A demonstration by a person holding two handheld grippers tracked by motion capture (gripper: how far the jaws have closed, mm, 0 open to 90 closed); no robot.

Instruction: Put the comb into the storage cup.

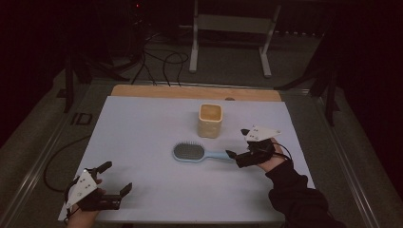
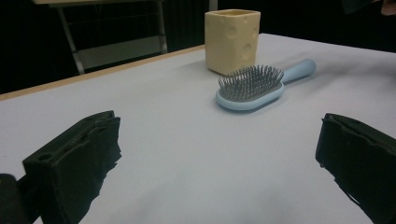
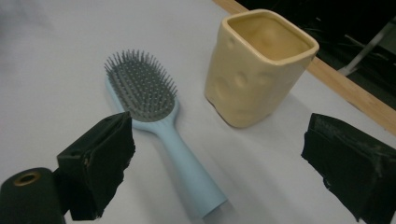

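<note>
Hovering with jaws spread, the right gripper sits just off the handle end of a light-blue hairbrush.

On the white table cover, the hairbrush lies bristles up near the middle, its grey bristle pad toward the person's left and its handle pointing right, toward the right gripper. The right gripper view has the handle running down between the two black jaws, which stand wide apart and touch nothing. A pale yellow square cup with dimpled sides stands upright just behind the brush, close but apart from it. At the near left corner of the cover, the left gripper is held low, its jaws likewise wide apart and empty, well away from brush and cup.
</note>
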